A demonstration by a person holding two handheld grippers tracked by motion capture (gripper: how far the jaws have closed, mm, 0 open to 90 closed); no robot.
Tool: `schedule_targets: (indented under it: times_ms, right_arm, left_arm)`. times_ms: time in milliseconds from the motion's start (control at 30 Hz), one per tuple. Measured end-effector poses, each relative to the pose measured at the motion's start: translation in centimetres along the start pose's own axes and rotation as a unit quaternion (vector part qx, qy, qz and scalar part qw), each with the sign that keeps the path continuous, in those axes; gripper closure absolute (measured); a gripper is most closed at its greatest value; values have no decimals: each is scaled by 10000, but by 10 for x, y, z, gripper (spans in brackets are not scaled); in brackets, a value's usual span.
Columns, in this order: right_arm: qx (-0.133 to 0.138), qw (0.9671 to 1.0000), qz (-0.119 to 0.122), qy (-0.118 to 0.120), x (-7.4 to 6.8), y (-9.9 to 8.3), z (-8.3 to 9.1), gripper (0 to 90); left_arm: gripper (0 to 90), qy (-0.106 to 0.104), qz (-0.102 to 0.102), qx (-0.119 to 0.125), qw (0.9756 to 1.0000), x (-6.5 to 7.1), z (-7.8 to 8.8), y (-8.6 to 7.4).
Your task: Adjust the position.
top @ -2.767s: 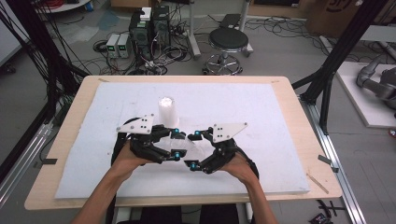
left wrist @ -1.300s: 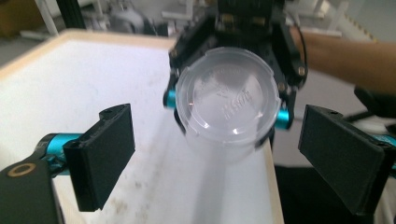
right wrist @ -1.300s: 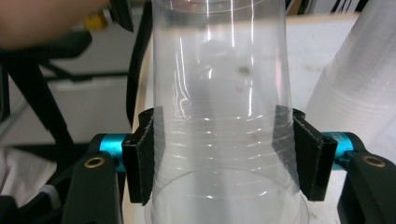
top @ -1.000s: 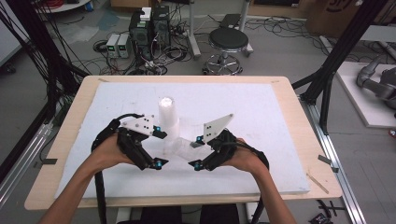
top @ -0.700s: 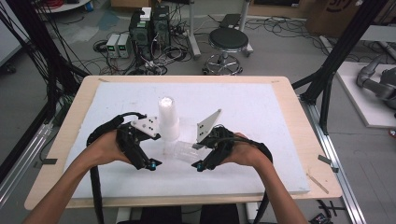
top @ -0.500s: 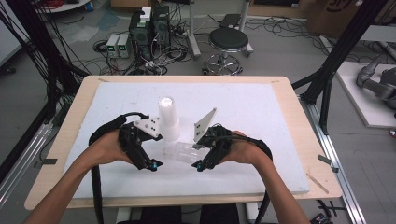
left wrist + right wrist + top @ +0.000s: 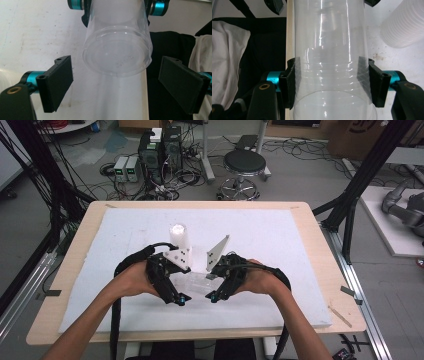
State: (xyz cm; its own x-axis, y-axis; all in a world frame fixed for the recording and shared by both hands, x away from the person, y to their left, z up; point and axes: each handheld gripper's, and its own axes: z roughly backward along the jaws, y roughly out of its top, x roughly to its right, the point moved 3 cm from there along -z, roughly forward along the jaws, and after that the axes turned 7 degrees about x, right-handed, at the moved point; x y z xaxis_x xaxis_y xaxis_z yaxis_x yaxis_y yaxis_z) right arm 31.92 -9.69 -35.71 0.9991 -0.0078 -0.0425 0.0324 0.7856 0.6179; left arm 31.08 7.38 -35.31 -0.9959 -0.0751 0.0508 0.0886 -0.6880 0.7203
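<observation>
Jaws of the right gripper are clamped on a clear plastic cup near its mouth; the cup lies level above the white mat, long axis running from the right hand at 3 o'clock toward the left at 9. Its closed base faces the left gripper, whose pads stand wide at either side, untouched, and have just narrowed slightly. A stack of cups stands at 12 o'clock. Compared with 1 second ago, the left hand has slid inward toward the base.
</observation>
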Motion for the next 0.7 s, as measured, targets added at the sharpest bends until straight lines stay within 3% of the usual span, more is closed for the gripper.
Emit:
schedule_targets:
  times_ms: [100,133,400,700]
  right_arm:
    - [-14,10000,-17,-5,0,0,0,369]
    - [-19,10000,-12,-10,0,-1,0,369]
    - [-22,10000,25,0,1,-1,-1,370]
    - [-57,10000,71,5,1,-2,-2,377]
  left_arm:
    - [139,-14,79,59,10000,1,-3,2]
    - [144,-30,-4,-39,10000,-1,-2,4]
    - [219,-122,26,-23,9999,2,-5,12]
    - [290,-166,-19,-135,9998,1,-10,11]
